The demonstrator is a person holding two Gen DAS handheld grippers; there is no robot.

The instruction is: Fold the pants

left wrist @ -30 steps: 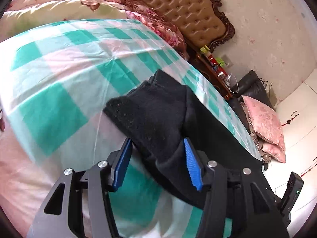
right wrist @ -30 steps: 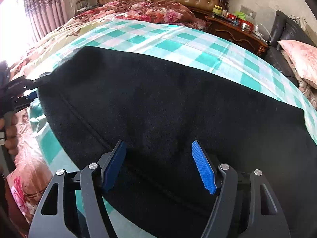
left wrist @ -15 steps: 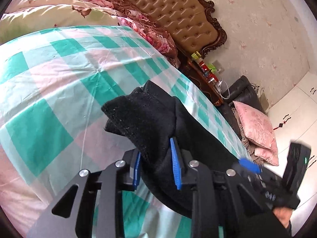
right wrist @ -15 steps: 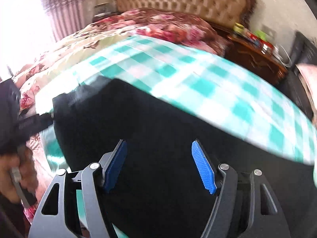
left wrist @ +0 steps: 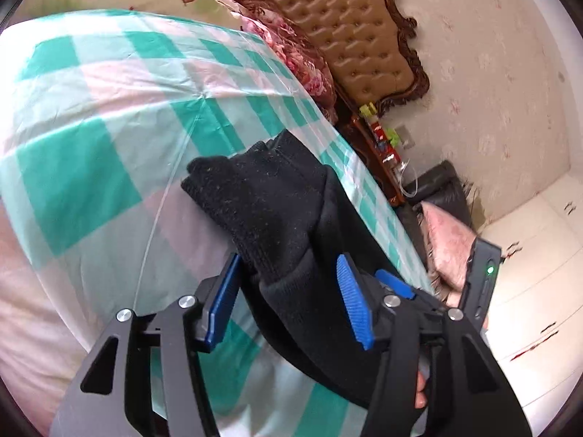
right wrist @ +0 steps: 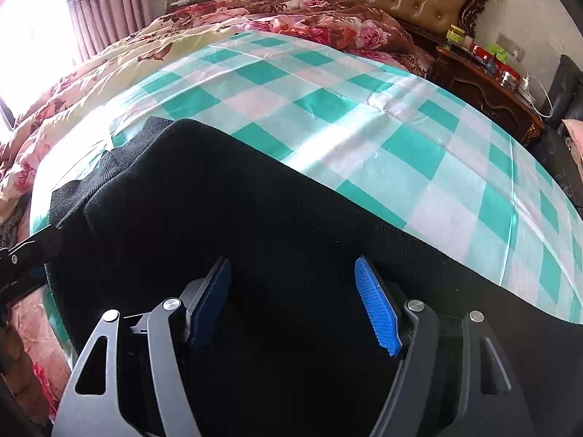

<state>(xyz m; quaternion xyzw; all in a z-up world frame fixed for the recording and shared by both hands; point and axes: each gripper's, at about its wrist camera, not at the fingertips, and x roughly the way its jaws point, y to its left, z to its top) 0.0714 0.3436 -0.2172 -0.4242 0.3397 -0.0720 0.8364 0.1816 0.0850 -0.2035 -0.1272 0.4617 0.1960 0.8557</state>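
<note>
The black pants [right wrist: 277, 240] lie spread across the checked sheet [right wrist: 364, 116] on the bed, with one bunched end, its ribbed band showing, raised slightly off the sheet in the left wrist view. The left gripper [left wrist: 288, 302] stands with its blue pads apart, that bunched end lying between them but apparently not pinched. The right gripper [right wrist: 295, 306] is likewise spread wide, low over the broad middle of the cloth with nothing clamped. The step in hand looks like taking hold of the cloth for a fold. To do it well, the left pads should close on the thick band itself, catching both layers, not just the fuzzy top one. The right gripper should find an edge, since flat cloth gives nothing to pinch. Both should then lift together so the fold lands straight.
</note>
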